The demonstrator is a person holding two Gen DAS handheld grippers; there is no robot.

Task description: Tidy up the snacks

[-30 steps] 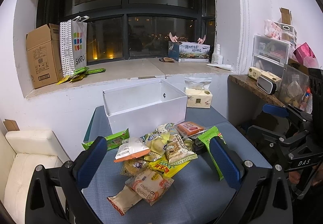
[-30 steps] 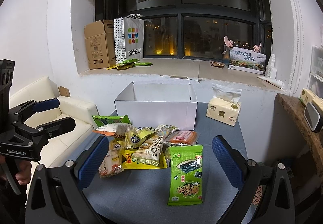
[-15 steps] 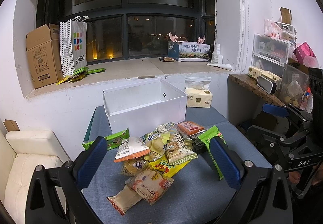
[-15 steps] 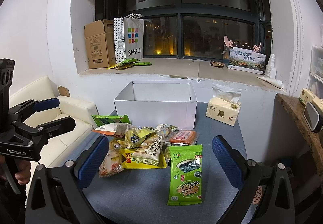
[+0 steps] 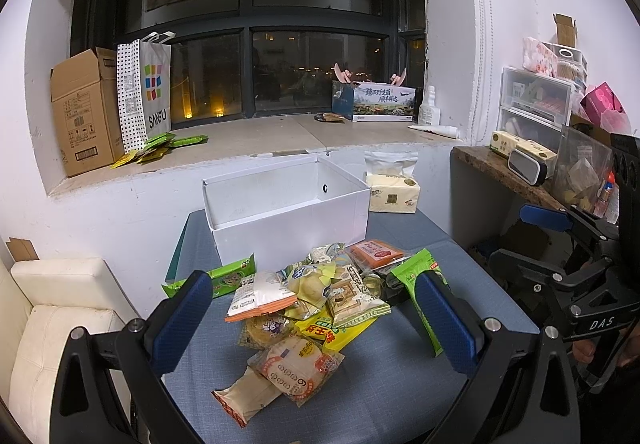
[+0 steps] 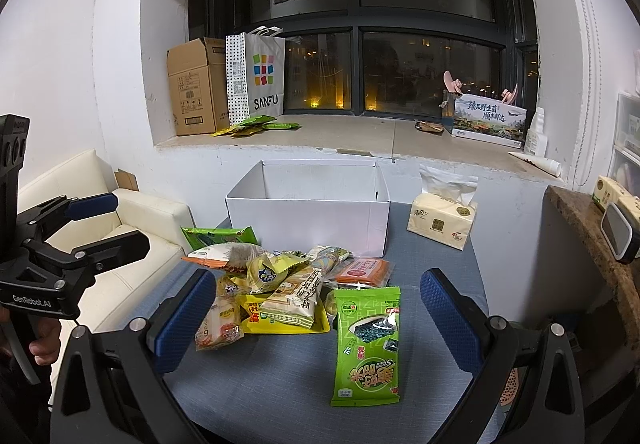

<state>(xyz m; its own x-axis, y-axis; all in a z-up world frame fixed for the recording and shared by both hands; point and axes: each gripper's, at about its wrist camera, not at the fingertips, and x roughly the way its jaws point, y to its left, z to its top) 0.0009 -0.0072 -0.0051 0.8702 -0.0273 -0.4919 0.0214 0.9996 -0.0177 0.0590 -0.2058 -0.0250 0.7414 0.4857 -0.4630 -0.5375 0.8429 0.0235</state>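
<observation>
Nothing has shifted over the last second: both the left claw [image 5: 316, 318] and right claw [image 6: 318, 314] hover wide open and empty above the snacks [image 5: 316, 300] heaped mid-frame on the counter [image 6: 280, 376], before the empty white box [image 5: 286, 207]. Sorting has not begun.

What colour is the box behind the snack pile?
White box, plain inside and out; right wrist view shows it best.

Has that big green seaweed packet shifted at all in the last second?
No. The green seaweed packet lies in the same spot before the white box.
</observation>
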